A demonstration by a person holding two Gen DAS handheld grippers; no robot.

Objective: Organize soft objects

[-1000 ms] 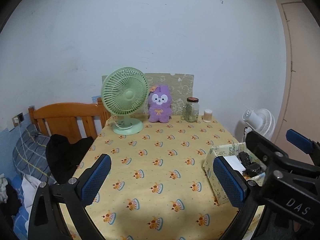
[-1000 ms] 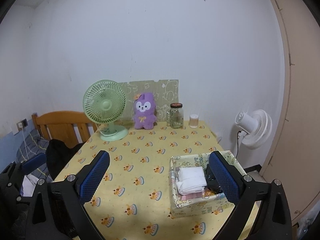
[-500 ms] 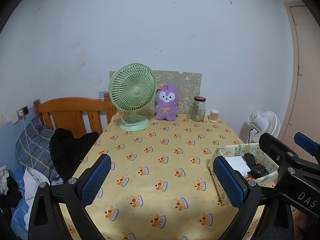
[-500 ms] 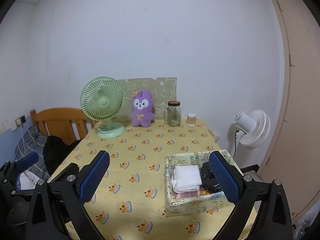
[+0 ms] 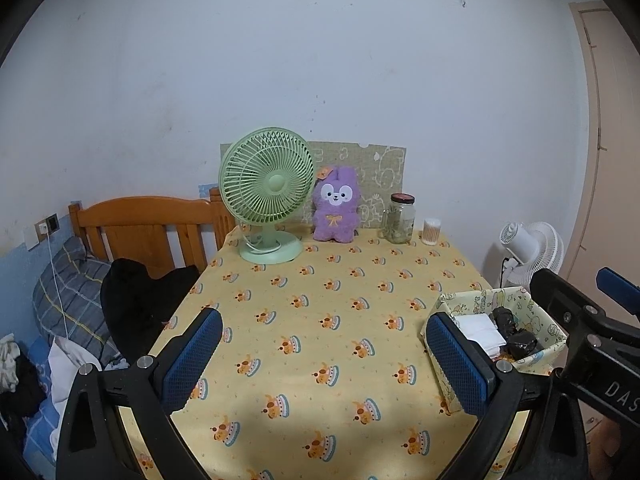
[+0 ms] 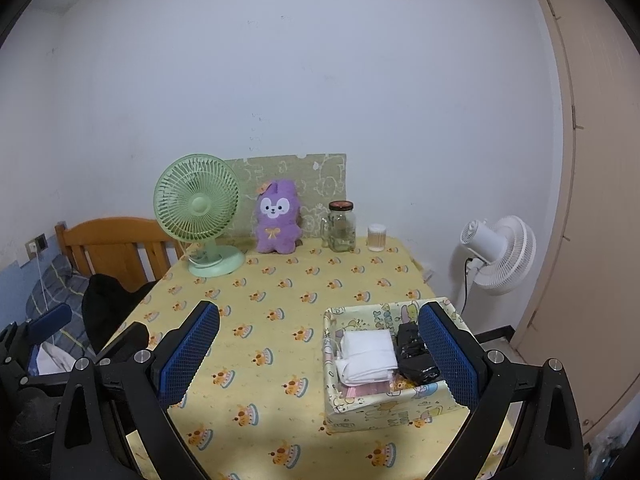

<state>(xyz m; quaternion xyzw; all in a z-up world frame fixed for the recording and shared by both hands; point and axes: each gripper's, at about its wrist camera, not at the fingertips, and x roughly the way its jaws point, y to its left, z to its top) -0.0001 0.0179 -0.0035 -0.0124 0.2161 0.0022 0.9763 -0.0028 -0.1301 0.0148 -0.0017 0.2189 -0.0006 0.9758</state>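
Yellow tablecloth (image 6: 280, 280) bears a fabric box (image 6: 380, 404) holding white cloths (image 6: 366, 354) near right; left gripper (image 5: 326, 362) and right gripper (image 6: 316, 354) hover empty, fingers spread

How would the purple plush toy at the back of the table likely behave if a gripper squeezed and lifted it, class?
The plush toy looks furry and stuffed, so it would probably squash between the fingers rather than resist. It is likely light for its size. It stands upright close by the board behind it, so a push could easily tip it, perhaps toward the jar or green fan beside it.
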